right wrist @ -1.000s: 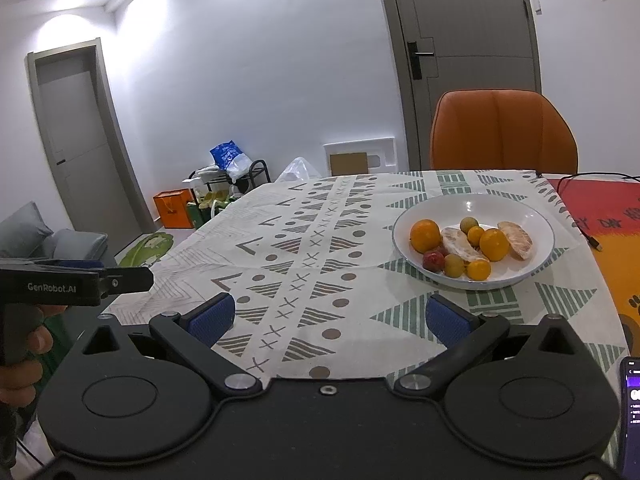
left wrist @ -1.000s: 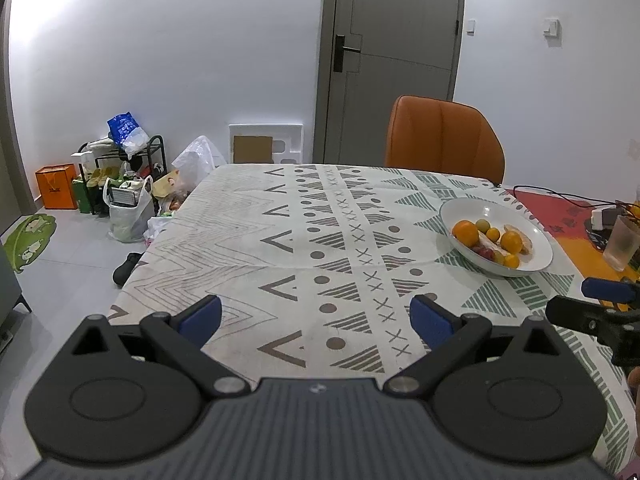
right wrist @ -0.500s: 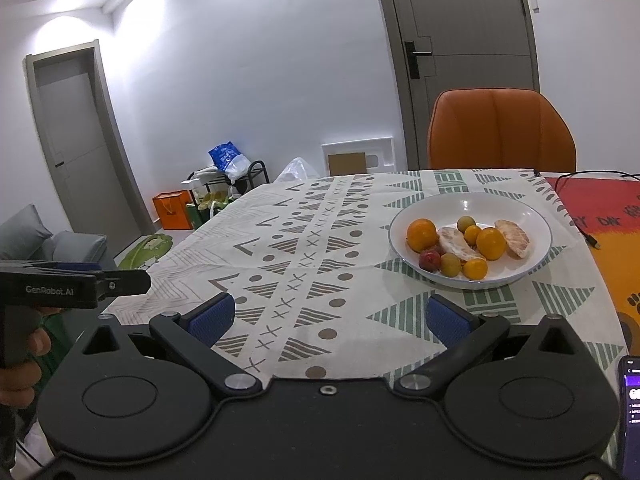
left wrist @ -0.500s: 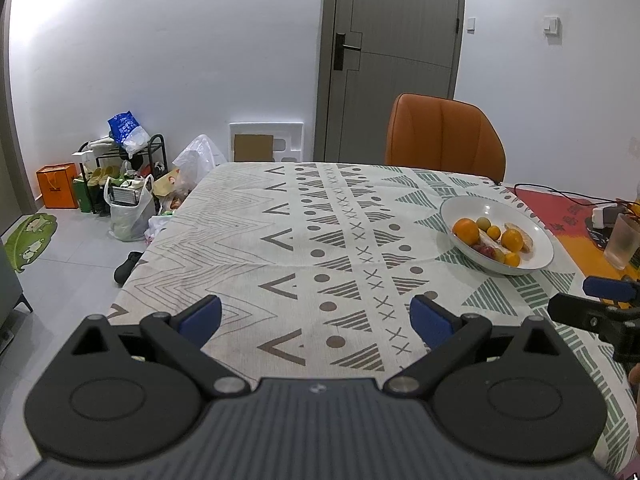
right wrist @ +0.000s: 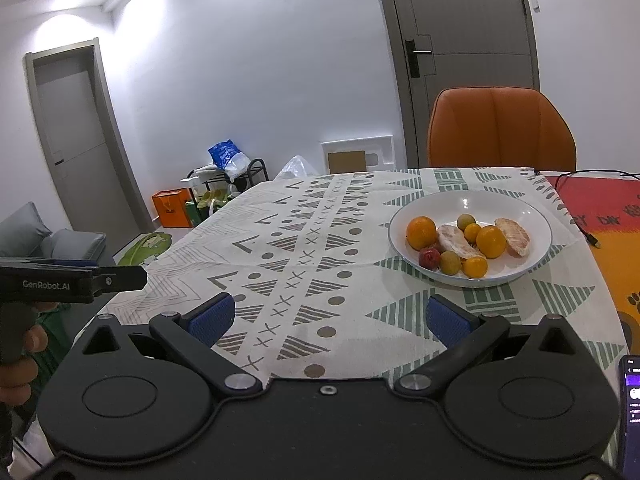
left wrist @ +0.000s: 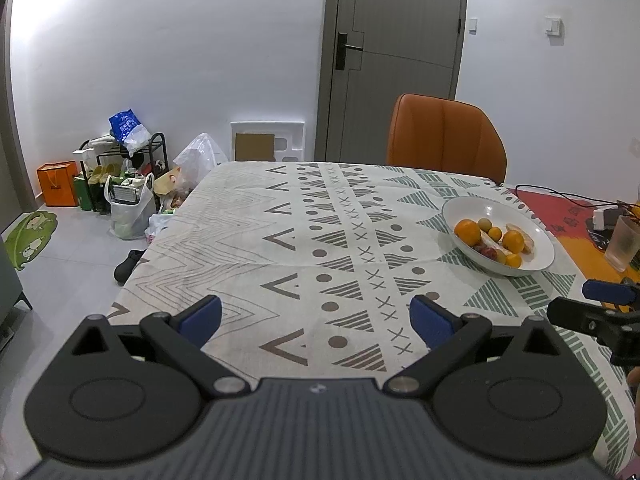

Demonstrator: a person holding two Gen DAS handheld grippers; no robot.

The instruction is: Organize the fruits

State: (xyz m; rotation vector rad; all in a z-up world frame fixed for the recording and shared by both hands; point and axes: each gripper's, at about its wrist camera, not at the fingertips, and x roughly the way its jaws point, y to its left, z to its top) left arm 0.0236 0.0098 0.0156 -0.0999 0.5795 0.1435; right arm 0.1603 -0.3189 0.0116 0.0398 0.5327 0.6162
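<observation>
A white bowl (right wrist: pixel 520 204) (left wrist: pixel 476 208) holds several fruits: an orange (right wrist: pixel 421 232), smaller oranges (right wrist: pixel 491 241), two peeled citrus segments (right wrist: pixel 456 241), a red fruit (right wrist: pixel 429 257) and greenish ones (right wrist: pixel 451 262). It sits on the patterned tablecloth (left wrist: pixel 304 240) at the right. My right gripper (right wrist: pixel 327 317) is open and empty, near the table's front edge, short of the bowl. Held open and empty as well, my left gripper (left wrist: pixel 316 317) hovers over the cloth, left of the bowl.
An orange chair (left wrist: pixel 444 136) stands behind the table's far side. A glass (left wrist: pixel 622 242) and cables lie on the red-orange mat at the right. A phone (right wrist: pixel 632 396) is at the lower right. Bags and a rack (left wrist: pixel 120 176) clutter the floor at the left.
Both views shift slightly; the bowl sits a touch lower and closer in the right wrist view. Both grippers stay open.
</observation>
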